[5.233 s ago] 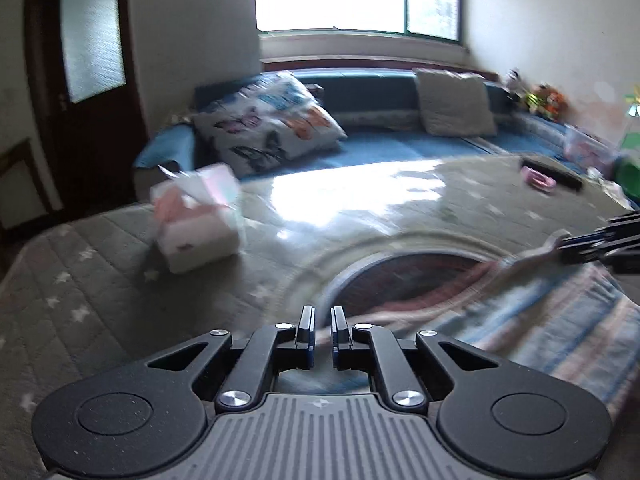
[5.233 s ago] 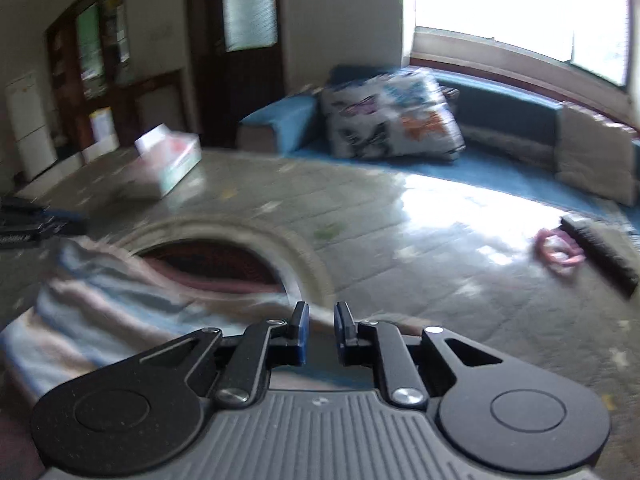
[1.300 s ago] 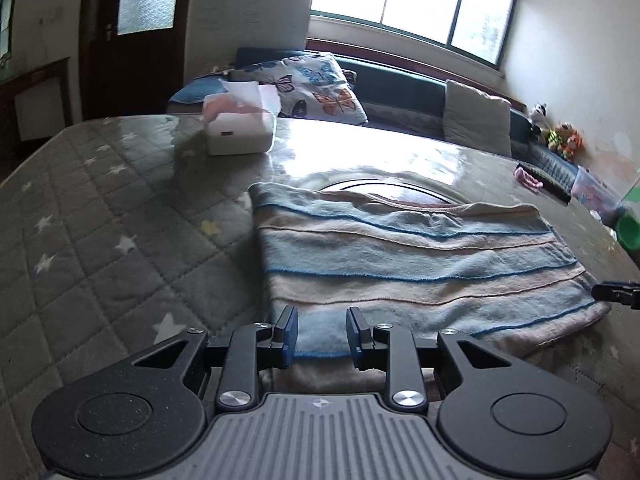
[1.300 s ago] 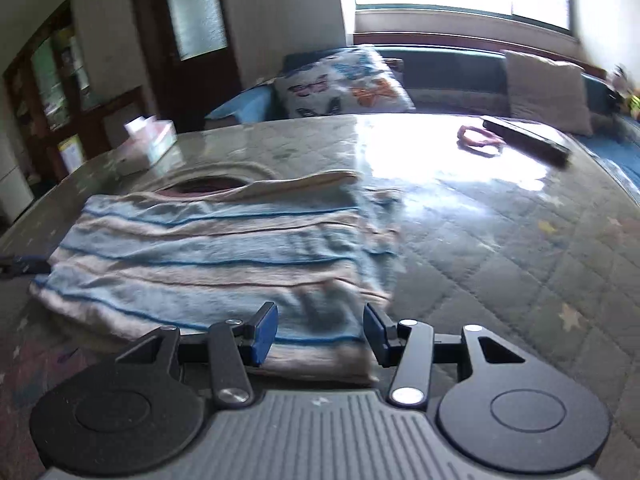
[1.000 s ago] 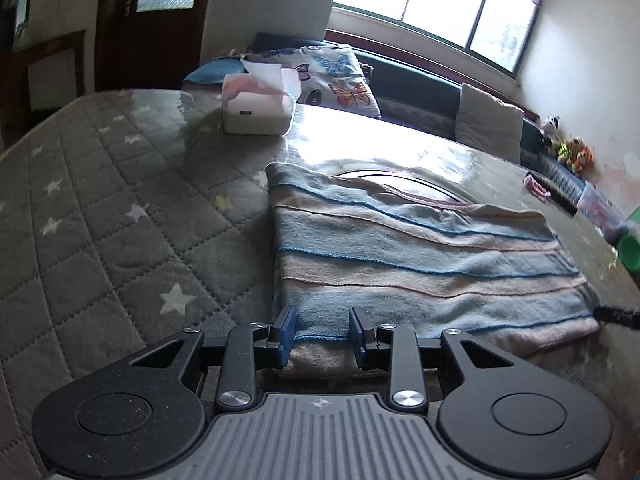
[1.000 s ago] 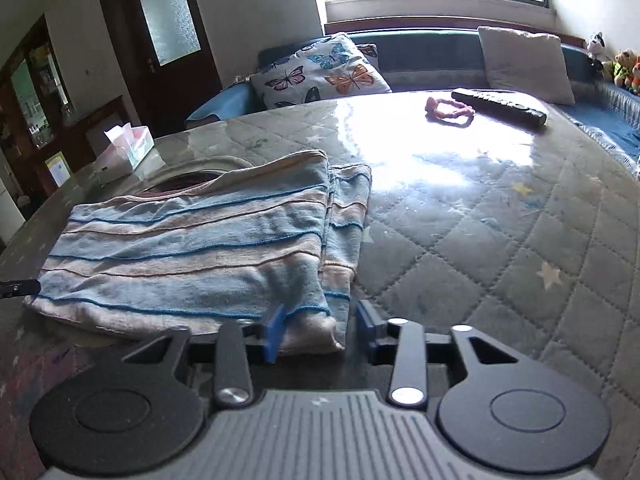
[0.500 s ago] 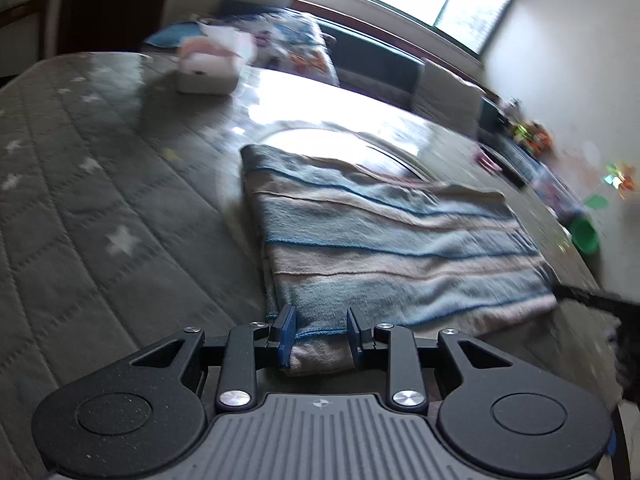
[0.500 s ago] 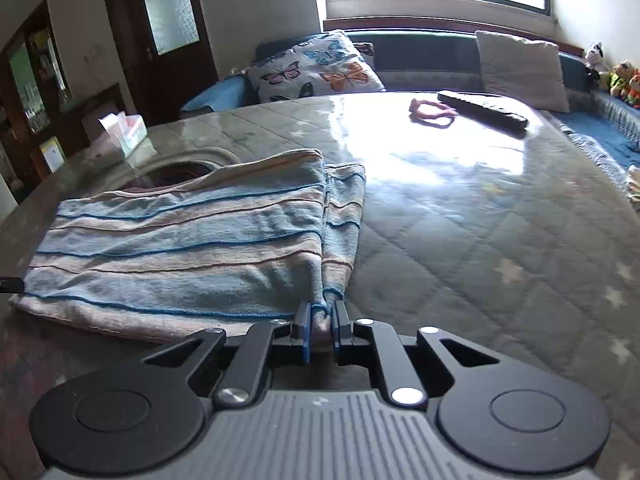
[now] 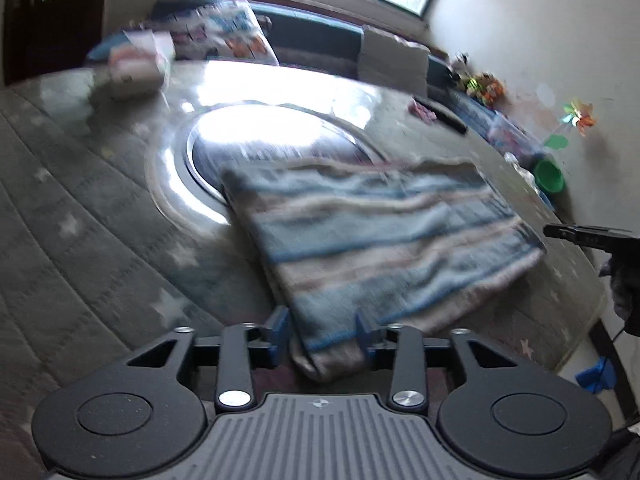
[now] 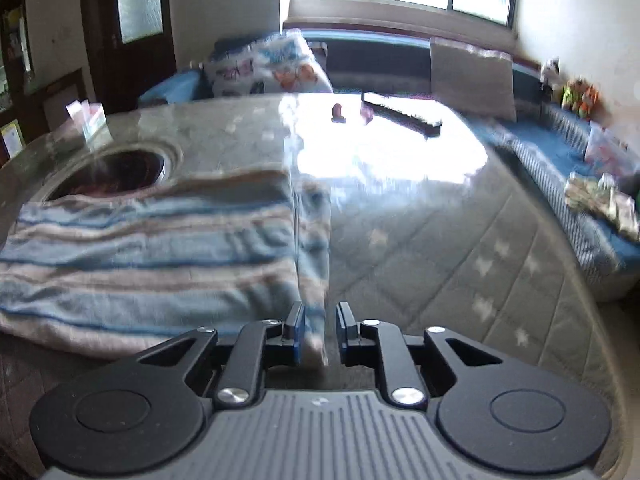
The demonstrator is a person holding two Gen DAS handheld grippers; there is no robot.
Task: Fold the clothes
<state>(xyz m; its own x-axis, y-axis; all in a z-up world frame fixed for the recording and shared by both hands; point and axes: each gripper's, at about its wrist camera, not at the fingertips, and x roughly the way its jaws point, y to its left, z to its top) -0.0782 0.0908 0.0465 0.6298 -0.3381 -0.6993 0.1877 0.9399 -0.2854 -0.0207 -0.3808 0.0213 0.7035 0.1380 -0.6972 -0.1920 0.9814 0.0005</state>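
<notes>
Striped garment (image 9: pixel 376 236) lay folded on the worktop (image 9: pixel 80 216); left hand-held gripper (image 9: pixel 322 334) spread wide at its near corner, right hand-held gripper (image 10: pixel 319 330) parted around an edge

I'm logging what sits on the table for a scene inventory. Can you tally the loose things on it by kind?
Striped garment: 1
Tissue box: 1
Remote: 1
Pink items, too blurred to name: 1 cluster
Total: 4

Left tongs (image 9: pixel 322 334) held low and level, jaws spread wide. Right tongs (image 10: pixel 319 332) likewise level, jaws parted by a narrower gap.
</notes>
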